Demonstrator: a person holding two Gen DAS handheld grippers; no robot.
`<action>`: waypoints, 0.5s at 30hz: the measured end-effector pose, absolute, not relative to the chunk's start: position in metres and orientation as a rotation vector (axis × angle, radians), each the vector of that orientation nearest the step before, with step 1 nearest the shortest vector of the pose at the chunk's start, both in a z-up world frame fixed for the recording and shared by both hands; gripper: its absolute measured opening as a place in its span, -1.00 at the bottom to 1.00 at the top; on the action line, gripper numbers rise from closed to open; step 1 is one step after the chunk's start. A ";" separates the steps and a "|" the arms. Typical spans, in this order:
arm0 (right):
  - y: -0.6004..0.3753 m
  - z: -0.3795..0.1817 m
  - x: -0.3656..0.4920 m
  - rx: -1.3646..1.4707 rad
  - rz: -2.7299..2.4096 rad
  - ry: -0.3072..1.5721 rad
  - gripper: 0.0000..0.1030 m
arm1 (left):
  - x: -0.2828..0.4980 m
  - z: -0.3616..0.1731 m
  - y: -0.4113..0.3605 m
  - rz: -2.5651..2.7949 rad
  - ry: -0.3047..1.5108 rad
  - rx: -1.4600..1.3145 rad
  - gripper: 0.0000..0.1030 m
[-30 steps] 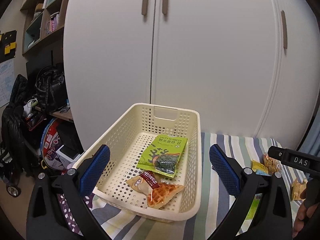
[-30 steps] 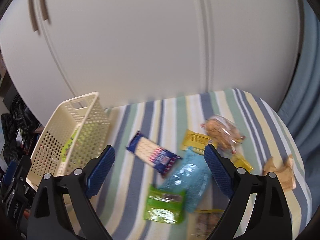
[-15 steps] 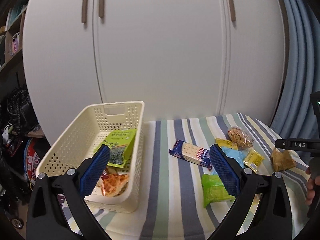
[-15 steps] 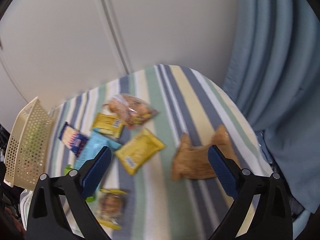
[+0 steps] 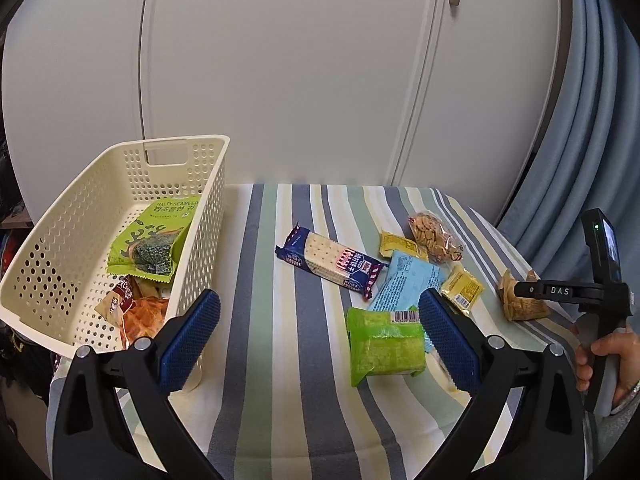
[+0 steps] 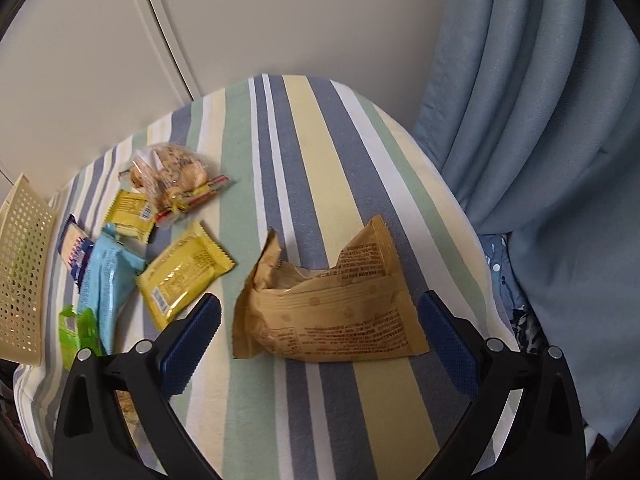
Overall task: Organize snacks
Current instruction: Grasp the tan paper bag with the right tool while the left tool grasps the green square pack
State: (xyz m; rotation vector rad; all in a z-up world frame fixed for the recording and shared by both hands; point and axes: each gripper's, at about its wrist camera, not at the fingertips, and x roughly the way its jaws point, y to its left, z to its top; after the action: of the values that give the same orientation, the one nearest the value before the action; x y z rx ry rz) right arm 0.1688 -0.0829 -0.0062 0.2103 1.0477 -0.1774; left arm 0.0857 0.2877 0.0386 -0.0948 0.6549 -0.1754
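Snacks (image 6: 188,276) lie partly overlapped; basket (image 6: 22,264) is cropped.

- Left gripper (image 5: 319,330): 2 black arms with silver screws, each tipped by a blue textured pad (image 5: 191,343).
- Right gripper (image 6: 319,332): same black arms, silver screws, blue ridged pads (image 6: 448,343).
- Its black body, seen from the left wrist, reads "DAS" in white, with a small screen and green light.
- Hand (image 5: 608,360) wears a metallic wristband.

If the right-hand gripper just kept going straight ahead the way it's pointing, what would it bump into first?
Most likely the tan snack packet. It lies on the striped cloth directly ahead of the right gripper, between its open fingers, though how far off is unclear.
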 end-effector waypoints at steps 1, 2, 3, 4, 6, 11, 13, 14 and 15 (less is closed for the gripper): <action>-0.084 -0.009 0.172 0.206 -0.182 1.057 0.90 | 0.085 0.038 0.287 -0.179 0.660 -0.094 0.96; -0.086 -0.011 0.175 0.206 -0.183 1.064 0.90 | 0.086 0.036 0.285 -0.186 0.668 -0.092 0.96; -0.087 -0.014 0.178 0.207 -0.184 1.074 0.90 | 0.087 0.035 0.284 -0.189 0.673 -0.090 0.96; -0.089 -0.016 0.181 0.212 -0.183 1.084 0.90 | 0.088 0.034 0.283 -0.193 0.677 -0.084 0.96; -0.094 -0.021 0.187 0.245 -0.160 1.108 0.90 | 0.088 0.032 0.279 -0.201 0.682 -0.068 0.96; -0.098 -0.031 0.193 0.287 -0.126 1.160 0.90 | 0.090 0.025 0.273 -0.226 0.703 -0.049 0.96; -0.096 -0.033 0.194 0.276 -0.116 1.164 0.90 | 0.092 0.022 0.272 -0.224 0.713 -0.048 0.96; -0.093 -0.031 0.194 0.269 -0.109 1.165 0.90 | 0.091 0.020 0.270 -0.217 0.712 -0.035 0.96; -0.092 -0.031 0.195 0.265 -0.100 1.164 0.90 | 0.091 0.019 0.269 -0.212 0.713 -0.026 0.96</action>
State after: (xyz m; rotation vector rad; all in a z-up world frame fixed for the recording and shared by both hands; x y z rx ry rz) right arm 0.1947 -0.0920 -0.0311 0.2651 1.1638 -0.1005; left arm 0.0914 0.2693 0.0191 -0.0258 0.7125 -0.2122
